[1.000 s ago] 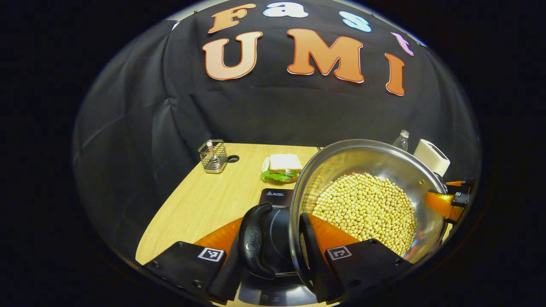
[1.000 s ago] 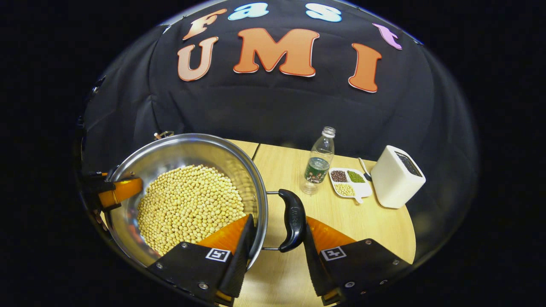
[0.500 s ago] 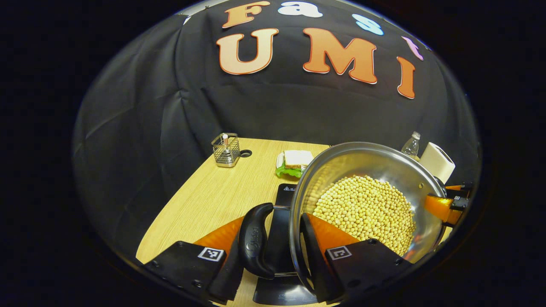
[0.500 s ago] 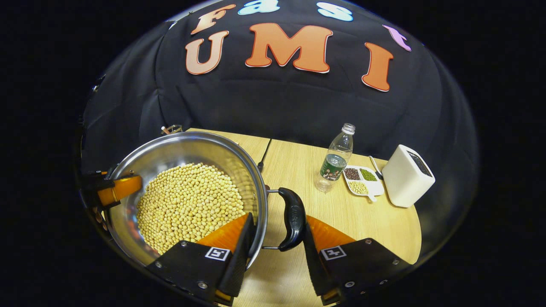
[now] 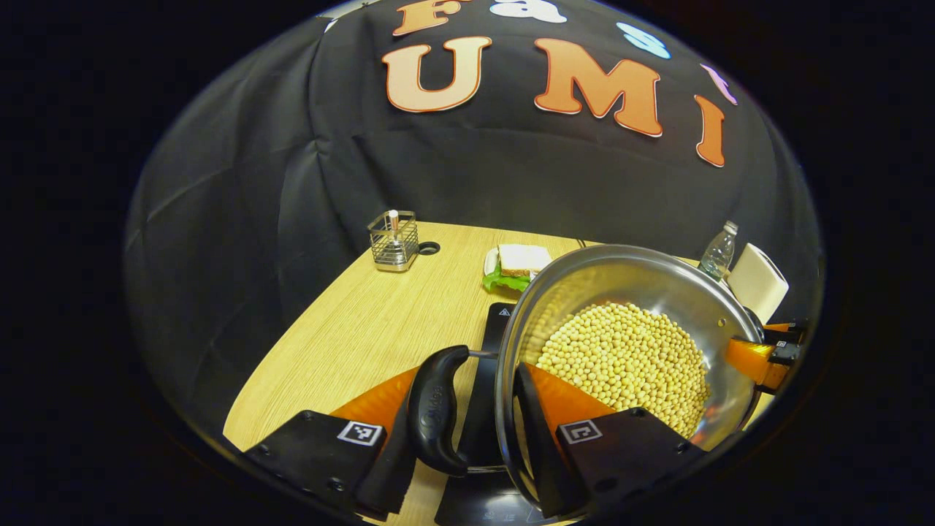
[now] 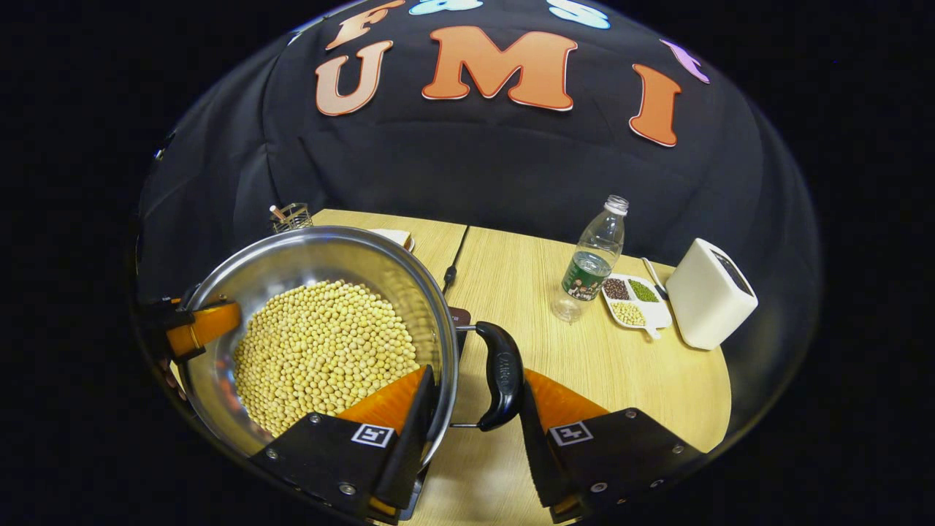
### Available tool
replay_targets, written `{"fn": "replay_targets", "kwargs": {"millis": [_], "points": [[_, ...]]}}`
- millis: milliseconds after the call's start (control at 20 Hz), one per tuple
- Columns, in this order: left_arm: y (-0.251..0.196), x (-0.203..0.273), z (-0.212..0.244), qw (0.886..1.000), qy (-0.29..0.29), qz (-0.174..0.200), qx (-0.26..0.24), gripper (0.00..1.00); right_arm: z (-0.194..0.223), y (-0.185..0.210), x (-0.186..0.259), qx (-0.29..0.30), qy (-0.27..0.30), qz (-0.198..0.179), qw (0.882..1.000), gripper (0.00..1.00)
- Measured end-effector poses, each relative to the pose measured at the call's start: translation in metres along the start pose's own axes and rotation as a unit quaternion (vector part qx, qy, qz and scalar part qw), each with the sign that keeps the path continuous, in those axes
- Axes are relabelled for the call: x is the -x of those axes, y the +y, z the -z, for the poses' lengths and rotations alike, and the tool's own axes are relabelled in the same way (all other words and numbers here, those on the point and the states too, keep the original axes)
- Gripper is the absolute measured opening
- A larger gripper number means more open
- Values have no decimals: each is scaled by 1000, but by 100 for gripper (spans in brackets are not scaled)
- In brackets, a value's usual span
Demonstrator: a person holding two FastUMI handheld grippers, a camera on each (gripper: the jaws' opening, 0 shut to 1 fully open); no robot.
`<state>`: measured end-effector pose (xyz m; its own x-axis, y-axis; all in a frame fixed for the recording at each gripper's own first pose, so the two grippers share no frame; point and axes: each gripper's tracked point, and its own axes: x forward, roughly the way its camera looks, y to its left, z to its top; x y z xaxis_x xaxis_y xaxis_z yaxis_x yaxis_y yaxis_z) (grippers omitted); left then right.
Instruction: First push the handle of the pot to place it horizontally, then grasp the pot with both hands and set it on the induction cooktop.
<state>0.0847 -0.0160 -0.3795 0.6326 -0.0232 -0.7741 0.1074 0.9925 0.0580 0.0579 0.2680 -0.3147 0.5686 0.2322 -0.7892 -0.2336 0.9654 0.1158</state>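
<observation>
A steel pot [image 5: 621,254] full of soybeans [image 5: 624,358] is held between both grippers. My left gripper [image 5: 467,431] is shut on the pot's left side, one finger outside the black handle [image 5: 434,420] and the other inside the rim. My right gripper [image 6: 471,409] is shut the same way on the other black handle [image 6: 500,376] and the rim of the pot [image 6: 321,237]. The black induction cooktop [image 5: 486,343] lies under the pot's left part; its corner [image 6: 460,318] peeks out by the rim. I cannot tell whether the pot rests on it.
A wire basket [image 5: 393,241] and a sandwich on lettuce [image 5: 518,263] sit at the back of the wooden table [image 5: 365,336]. A water bottle [image 6: 592,259], a divided dish of beans [image 6: 632,299] and a white box [image 6: 708,292] stand right. A cable [image 6: 451,267] runs back.
Both grippers have carried the pot toward the near side; the far table things have slid up in both views. The cooktop's corner has come into the right gripper view. Both grips are unchanged.
</observation>
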Motion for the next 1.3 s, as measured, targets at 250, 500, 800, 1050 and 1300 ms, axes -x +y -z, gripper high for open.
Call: {"fn": "replay_targets", "kwargs": {"millis": [250,500,800,1050,1300], "points": [[0,-7,12,1000,10,-5,10,74,6,5,-14,4,11,6,1000,63],[3,-16,19,1000,14,-9,12,71,13,8,-25,6,21,6,1000,63],[6,-21,22,1000,13,-13,12,74,13,10,-30,3,22,4,1000,63],[6,-28,27,1000,18,-11,19,74,12,11,-31,5,26,5,1000,63],[5,-39,35,999,20,-16,18,77,14,11,-34,20,25,18,999,68]]}}
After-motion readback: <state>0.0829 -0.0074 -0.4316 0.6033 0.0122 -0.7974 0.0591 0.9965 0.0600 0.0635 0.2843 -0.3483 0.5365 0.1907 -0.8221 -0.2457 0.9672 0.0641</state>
